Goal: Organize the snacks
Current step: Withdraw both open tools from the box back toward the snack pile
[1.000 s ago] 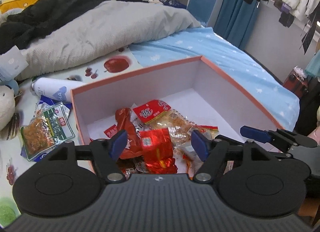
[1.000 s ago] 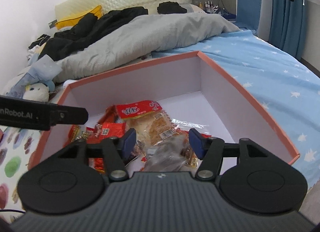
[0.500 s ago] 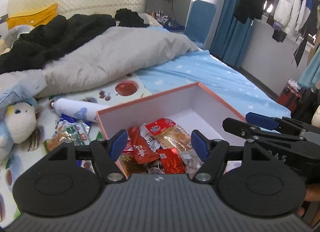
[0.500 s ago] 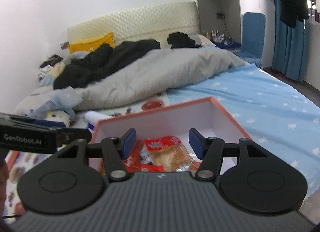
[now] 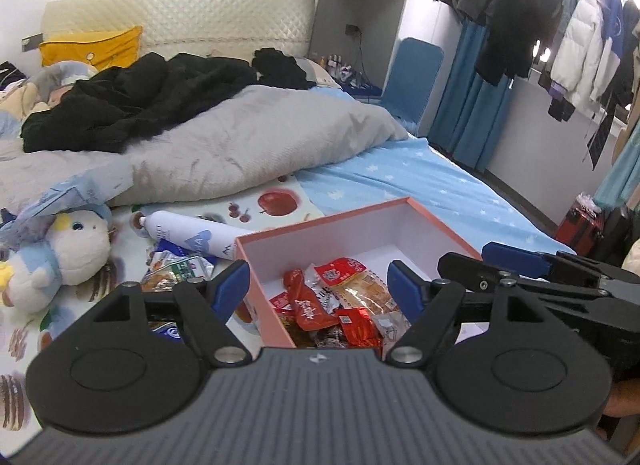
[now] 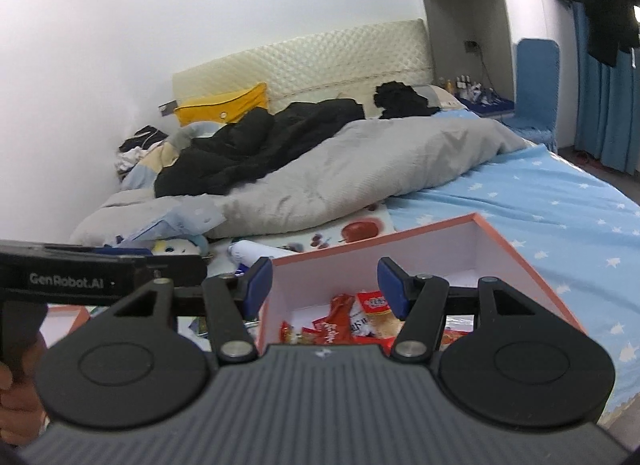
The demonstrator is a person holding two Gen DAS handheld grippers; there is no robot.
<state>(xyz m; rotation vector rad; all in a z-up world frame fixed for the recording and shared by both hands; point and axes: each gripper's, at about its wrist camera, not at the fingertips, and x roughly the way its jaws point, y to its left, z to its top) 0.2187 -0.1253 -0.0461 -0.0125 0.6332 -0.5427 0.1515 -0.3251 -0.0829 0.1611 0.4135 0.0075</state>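
We hold our left gripper (image 5: 318, 285), jaws opening w/ nothing between, and right gripper (image 6: 320, 285), apart & empty, above the pink-edged white cardboard box (image 5: 424, 209) so the red snack packs (image 5: 320, 301) stay inside.

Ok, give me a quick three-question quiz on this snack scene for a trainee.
1. True or false: the pink box holds snack packets.
2. What lies beside the box on its left in the left wrist view? A) white tube B) mug C) book
3. What does the left gripper hold between its pads?

Key: 1 true. 2 A, the white tube. 3 nothing; its jaws are opening.
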